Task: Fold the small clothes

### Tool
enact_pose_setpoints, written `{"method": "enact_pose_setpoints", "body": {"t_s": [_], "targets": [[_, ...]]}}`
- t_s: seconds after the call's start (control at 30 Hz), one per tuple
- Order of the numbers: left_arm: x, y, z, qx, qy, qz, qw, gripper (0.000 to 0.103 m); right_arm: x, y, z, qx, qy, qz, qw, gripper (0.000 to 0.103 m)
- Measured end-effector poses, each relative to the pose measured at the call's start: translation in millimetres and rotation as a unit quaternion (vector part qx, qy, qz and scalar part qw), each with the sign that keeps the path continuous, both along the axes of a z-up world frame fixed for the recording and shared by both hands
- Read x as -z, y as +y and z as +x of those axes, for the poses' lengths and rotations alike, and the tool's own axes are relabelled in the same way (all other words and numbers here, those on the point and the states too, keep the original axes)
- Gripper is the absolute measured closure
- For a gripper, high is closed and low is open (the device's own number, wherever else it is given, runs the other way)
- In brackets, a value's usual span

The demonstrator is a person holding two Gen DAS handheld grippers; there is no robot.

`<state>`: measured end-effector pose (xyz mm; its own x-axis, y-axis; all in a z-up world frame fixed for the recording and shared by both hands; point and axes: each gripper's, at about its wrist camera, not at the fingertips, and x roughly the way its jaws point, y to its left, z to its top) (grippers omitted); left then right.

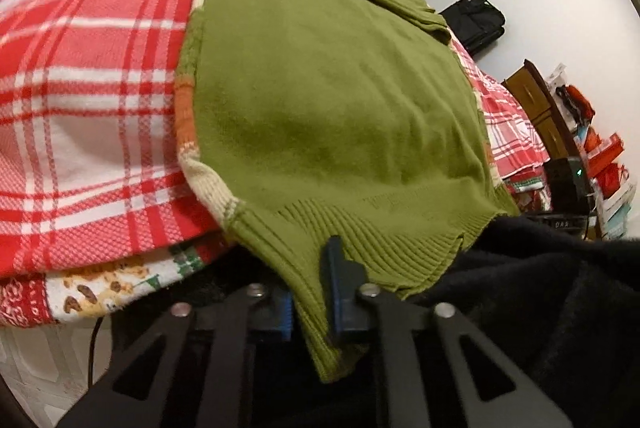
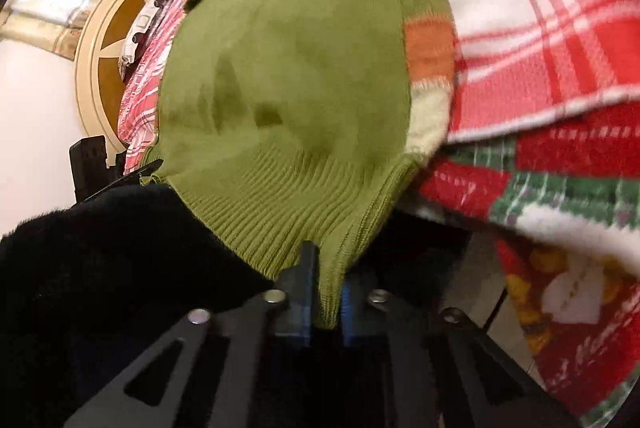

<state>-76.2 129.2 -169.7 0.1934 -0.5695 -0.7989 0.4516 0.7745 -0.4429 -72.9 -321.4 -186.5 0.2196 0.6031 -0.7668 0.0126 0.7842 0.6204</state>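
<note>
Knitwear, a small green sweater (image 1: 332, 100), lay spread over the red plaid blanket (image 1: 80, 68) on what looked like a bed, its ribbed hem hanging off the near edge. The left gripper (image 1: 310, 302) was clamped on that hem near one corner, a fold of rib pinched between its blue pads. The right gripper (image 2: 326, 292) was likewise closed on the hem at the other corner, fabric bunched between its fingers. A black fleecy garment (image 2: 100, 248) sat between the two grippers, touching the hem.

The main risk appeared to be uneven pull: each gripper held only a narrow bite of stretchy rib, so lifting one side faster could slip the knit free or skew the fold line. The striped sleeve (image 2: 430, 56) tucked along one side might drag out of place, and the black garment or the blanket could get caught and carried along with the hem
</note>
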Motion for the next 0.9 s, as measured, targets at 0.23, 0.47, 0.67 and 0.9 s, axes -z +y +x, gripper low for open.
{"method": "enact_pose_setpoints", "body": {"t_s": [0.23, 0.47, 0.67, 0.9], "targets": [[-30.6, 2.1, 16.5, -0.018, -0.042, -0.011, 0.9989, 0.095, -46.6, -12.3, 18.0, 0.049, -0.084, 0.108, 0.989, 0.098], [-86.1, -2.4, 84.3, -0.039, -0.077, -0.052, 0.9949, 0.096, -88.3, -34.1, 96.2, 0.114, -0.143, 0.166, 0.969, 0.098], [-82.2, -22.4, 168.6, -0.086, -0.072, -0.002, 0.9937, 0.090, -55.1, -71.6, 172.5, 0.209, -0.113, 0.154, 0.959, 0.097], [-63.5, -21.8, 207.3, -0.097, -0.030, 0.000, 0.9948, 0.062, -26.6, -98.8, 181.4, 0.272, -0.097, 0.202, 0.936, 0.022]]}}
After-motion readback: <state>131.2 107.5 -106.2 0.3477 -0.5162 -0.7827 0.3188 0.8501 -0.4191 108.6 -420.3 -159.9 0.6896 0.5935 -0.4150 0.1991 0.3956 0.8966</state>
